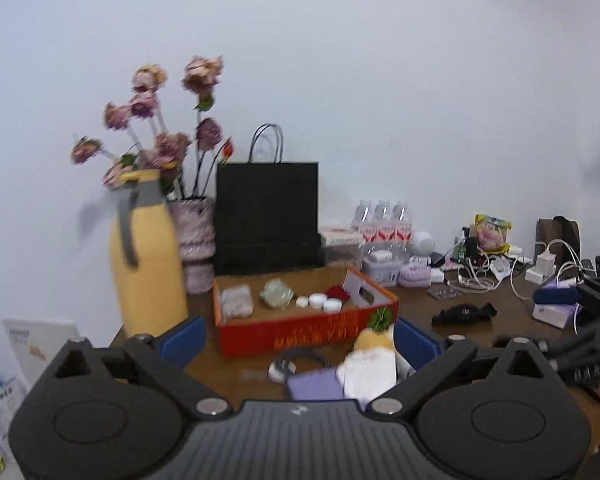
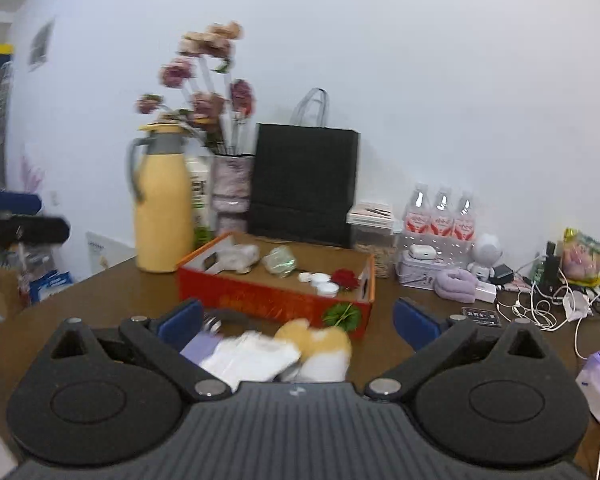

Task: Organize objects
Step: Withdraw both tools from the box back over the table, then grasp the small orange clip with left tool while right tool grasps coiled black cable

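Note:
A red cardboard box (image 1: 300,334) (image 2: 260,300) sits on the brown table, holding a wrapped packet (image 1: 236,300), a clear glass piece (image 1: 276,294) (image 2: 280,260), small white lids (image 1: 318,301) (image 2: 320,280) and a red rose (image 1: 338,292) (image 2: 345,278). In front of it lie a white and orange plush toy (image 1: 370,364) (image 2: 316,350), a purple pad (image 1: 314,384) and a green sprig (image 2: 342,316). My left gripper (image 1: 298,338) stands open above the plush, nothing pressed between its blue pads. My right gripper (image 2: 298,320) is open too, over the same plush.
A yellow thermos jug (image 1: 148,256) (image 2: 162,208), a vase of dried flowers (image 1: 196,248), a black paper bag (image 1: 266,216) (image 2: 304,184) and water bottles (image 2: 440,216) stand at the back. Cables and chargers (image 1: 500,272) clutter the right. The other gripper (image 1: 592,332) shows at the right edge.

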The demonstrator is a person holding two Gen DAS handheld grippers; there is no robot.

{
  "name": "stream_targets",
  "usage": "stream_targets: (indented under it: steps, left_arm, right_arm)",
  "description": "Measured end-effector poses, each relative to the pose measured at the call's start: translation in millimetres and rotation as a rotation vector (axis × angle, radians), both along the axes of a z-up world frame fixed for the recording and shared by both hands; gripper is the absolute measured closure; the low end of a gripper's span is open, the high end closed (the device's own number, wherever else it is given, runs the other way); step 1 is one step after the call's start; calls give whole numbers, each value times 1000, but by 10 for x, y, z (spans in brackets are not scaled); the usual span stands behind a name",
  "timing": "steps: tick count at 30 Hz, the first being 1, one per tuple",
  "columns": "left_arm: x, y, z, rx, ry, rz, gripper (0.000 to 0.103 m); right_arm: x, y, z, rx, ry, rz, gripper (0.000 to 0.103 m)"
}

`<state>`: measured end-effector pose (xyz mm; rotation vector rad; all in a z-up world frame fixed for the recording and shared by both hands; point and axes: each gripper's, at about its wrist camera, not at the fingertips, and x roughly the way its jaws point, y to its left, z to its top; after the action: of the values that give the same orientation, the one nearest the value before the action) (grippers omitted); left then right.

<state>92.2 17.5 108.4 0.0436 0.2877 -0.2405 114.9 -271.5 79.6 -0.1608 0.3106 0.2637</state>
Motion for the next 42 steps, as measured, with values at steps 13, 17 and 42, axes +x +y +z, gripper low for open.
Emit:
stream_targets:
  steps: [13,17,42]
  left_arm:
    - [120,93,-528,66,106,112,5]
    - [365,14,-861,97,178,93,14]
    - [1062,-140,-1505,62,350,-105,102]
  right_arm:
    - [-342,92,-376,-17,115,-14,0]
    - [-104,269,-613,21,168,15,3]
    - [636,1115,-1261,-60,301,113,91]
